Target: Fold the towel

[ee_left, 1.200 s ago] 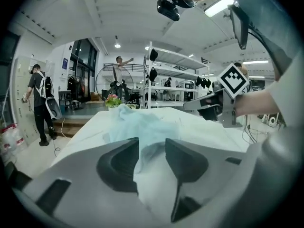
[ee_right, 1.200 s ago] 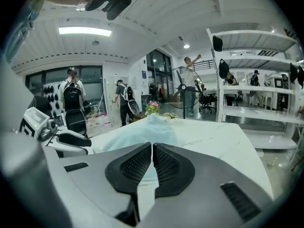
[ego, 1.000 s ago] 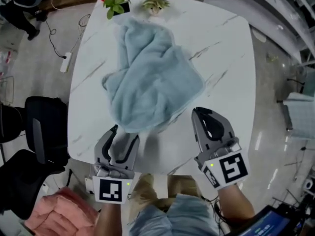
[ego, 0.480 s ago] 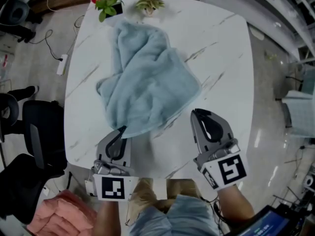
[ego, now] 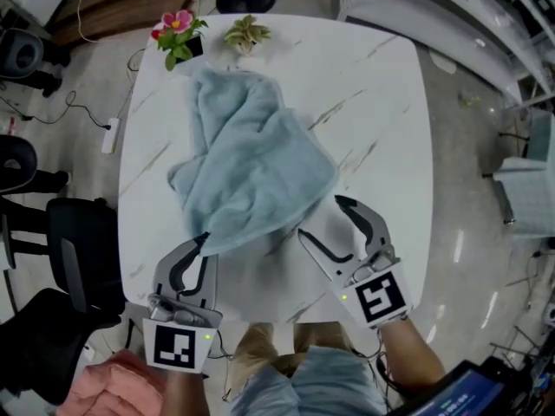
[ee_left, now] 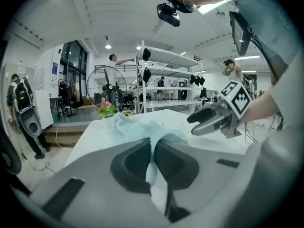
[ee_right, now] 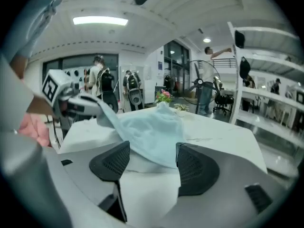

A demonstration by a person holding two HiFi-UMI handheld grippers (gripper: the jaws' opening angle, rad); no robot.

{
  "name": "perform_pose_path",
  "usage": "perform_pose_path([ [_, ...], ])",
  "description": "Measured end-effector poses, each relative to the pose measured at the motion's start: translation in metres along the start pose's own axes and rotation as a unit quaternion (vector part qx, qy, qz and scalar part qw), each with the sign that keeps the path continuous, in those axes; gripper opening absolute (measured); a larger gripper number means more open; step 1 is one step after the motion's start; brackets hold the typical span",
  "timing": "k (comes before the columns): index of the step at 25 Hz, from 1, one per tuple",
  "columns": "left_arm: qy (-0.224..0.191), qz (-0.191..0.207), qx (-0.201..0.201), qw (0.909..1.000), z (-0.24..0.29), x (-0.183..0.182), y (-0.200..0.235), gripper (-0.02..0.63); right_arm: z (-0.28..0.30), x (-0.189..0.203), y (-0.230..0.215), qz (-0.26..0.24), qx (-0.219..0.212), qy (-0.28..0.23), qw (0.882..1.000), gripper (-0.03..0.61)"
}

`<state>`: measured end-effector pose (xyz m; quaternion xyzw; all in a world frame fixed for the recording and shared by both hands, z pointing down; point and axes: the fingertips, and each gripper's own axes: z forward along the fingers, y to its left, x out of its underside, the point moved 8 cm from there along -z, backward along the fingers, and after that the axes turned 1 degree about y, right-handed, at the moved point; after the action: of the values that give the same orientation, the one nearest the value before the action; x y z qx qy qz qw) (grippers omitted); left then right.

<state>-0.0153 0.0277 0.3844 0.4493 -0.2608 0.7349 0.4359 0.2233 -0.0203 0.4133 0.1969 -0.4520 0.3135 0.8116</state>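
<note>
A crumpled light blue towel lies on the white marble table. My left gripper has just been closing and is shut on the towel's near left corner, lifted a little off the table. In the left gripper view the cloth runs down between the closed jaws of the left gripper. My right gripper has just been opening and stands wide open at the towel's near right edge. In the right gripper view that towel edge hangs between the spread jaws of the right gripper, untouched by the pads.
A pink flower pot and a small green plant stand at the table's far edge behind the towel. Black chairs and a pink cloth are on the left below the table. People stand in the room behind.
The left gripper went from open to shut on the towel's near corner and raised it. The right gripper's jaws went from shut to wide open and it rolled a little.
</note>
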Motion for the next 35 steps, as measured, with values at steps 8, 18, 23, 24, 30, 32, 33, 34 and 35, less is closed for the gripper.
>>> perform_pose_path([
  [8, 0.007, 0.009, -0.013, 0.9998, -0.006, -0.016, 0.007, 0.015, 0.041, 0.021, -0.018, -0.183, 0.039, 0.065, 0.98, 0.342],
  [18, -0.002, 0.008, -0.016, 0.9998, -0.025, -0.034, 0.0, 0.015, 0.022, 0.001, -0.044, -0.213, 0.089, 0.049, 0.972, 0.032],
  [23, -0.009, -0.011, -0.03, 0.9995, -0.036, -0.038, -0.025, 0.015, 0.002, -0.01, -0.054, -0.225, 0.09, 0.035, 0.97, 0.032],
  [24, -0.011, -0.017, -0.034, 0.9992, -0.037, -0.039, -0.031, 0.015, -0.002, -0.011, -0.056, -0.231, 0.088, 0.033, 0.969, 0.032],
  [30, -0.034, -0.019, -0.042, 0.9984, -0.039, -0.047, -0.07, 0.015, -0.032, -0.011, -0.076, -0.261, 0.09, 0.021, 0.961, 0.032],
  [32, -0.044, -0.018, -0.039, 0.9981, -0.04, -0.049, -0.086, 0.015, -0.046, -0.007, -0.081, -0.265, 0.098, 0.017, 0.959, 0.032],
  [33, -0.049, -0.019, -0.038, 0.9979, -0.041, -0.049, -0.096, 0.015, -0.055, -0.004, -0.082, -0.267, 0.102, 0.016, 0.958, 0.032],
  [34, -0.054, -0.022, -0.037, 0.9976, -0.043, -0.048, -0.106, 0.015, -0.064, 0.0, -0.084, -0.27, 0.105, 0.014, 0.957, 0.032],
  [35, -0.056, -0.026, -0.038, 0.9974, -0.045, -0.046, -0.117, 0.015, -0.074, 0.004, -0.085, -0.272, 0.108, 0.011, 0.956, 0.032],
])
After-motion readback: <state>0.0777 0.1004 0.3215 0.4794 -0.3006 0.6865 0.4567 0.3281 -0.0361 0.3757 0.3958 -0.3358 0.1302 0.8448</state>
